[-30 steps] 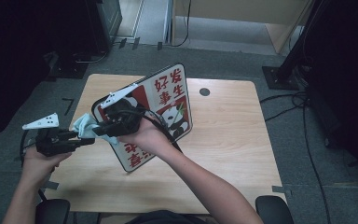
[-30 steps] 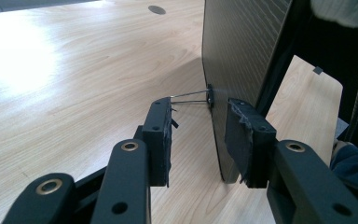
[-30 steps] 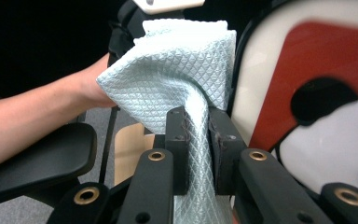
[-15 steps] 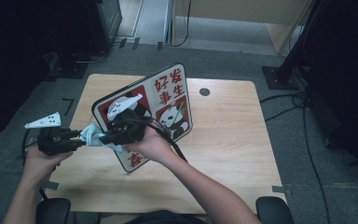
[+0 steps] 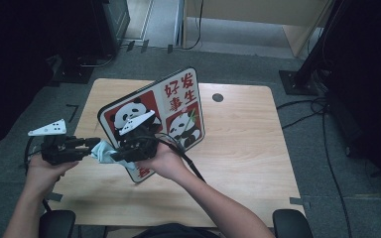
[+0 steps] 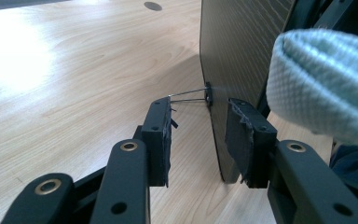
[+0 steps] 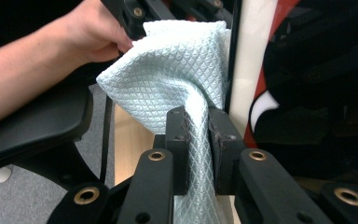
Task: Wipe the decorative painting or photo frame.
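Note:
A panda sign board [image 5: 178, 109] with red Chinese characters stands tilted on the wooden table [image 5: 243, 148]. My right gripper [image 5: 121, 152] is shut on a pale blue cloth [image 5: 103, 151] at the board's lower left part. In the right gripper view the cloth [image 7: 168, 70] is pinched between the pads of the right gripper [image 7: 198, 140], next to the board's printed face [image 7: 256, 70]. My left gripper [image 5: 92, 144] is just left of the cloth. In the left gripper view its jaws [image 6: 200, 140] straddle the board's edge [image 6: 242, 46]; the left pad stands apart from the board.
A thin wire stand [image 6: 189, 95] sticks out of the board's dark back toward my left pad. The table has a round cable hole [image 5: 218, 97] at the far side. Chair armrests [image 5: 57, 223] sit at the near edge. Dark cabinets and floor cables [image 5: 322, 114] surround the table.
My right gripper has slid down the board's face with the cloth, toward the lower left corner. The left gripper and the board have stayed put.

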### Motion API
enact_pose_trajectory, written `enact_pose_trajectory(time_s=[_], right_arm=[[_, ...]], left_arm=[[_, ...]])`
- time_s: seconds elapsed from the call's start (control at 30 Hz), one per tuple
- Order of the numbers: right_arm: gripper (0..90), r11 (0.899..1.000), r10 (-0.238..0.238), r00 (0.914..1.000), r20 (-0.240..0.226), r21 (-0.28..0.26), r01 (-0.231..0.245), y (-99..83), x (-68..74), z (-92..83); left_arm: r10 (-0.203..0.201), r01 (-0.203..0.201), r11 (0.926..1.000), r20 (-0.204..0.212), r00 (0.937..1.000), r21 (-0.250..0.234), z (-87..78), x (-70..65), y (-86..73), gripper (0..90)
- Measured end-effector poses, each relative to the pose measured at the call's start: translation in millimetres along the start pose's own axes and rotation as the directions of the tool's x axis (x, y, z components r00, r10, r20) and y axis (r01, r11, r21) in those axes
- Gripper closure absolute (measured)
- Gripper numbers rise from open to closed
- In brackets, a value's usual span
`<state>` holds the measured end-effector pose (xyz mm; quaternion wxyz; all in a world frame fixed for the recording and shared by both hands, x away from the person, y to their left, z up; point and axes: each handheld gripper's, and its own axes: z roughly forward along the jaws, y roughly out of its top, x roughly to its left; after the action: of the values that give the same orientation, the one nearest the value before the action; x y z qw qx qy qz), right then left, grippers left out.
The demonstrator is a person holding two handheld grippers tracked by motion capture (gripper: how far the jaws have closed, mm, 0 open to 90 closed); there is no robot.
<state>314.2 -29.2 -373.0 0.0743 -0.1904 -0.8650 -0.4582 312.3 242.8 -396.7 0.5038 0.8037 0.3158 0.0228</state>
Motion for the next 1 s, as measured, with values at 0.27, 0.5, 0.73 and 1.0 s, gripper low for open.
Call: enact_pose_trajectory(time_s=[0.27, 0.5, 0.73, 1.0], right_arm=[[80.6, 0.998, -0.061, 0.9980, -0.020, 0.008, 0.061, -14.0, -4.7, 5.6], [80.6, 0.997, -0.072, 0.9965, -0.043, 0.013, 0.073, -25.2, -9.5, 8.6], [80.6, 0.998, -0.058, 0.9973, -0.045, 0.033, 0.060, -37.7, -11.8, 15.8], [80.6, 0.997, -0.054, 0.9971, -0.054, 0.045, 0.056, -55.5, -15.0, 23.0]], left_arm=[[-0.002, 0.002, 1.0000, 0.000, 1.0000, -0.001, -0.1, 0.3, -0.1, 60.9], [0.003, -0.003, 1.0000, 0.004, 1.0000, 0.003, 0.9, -0.3, 0.4, 60.8], [0.004, -0.004, 1.0000, 0.005, 1.0000, 0.000, 0.7, -0.6, 0.6, 59.3], [0.007, -0.007, 1.0000, 0.007, 0.9999, 0.000, 0.8, -2.4, 1.6, 58.3]])
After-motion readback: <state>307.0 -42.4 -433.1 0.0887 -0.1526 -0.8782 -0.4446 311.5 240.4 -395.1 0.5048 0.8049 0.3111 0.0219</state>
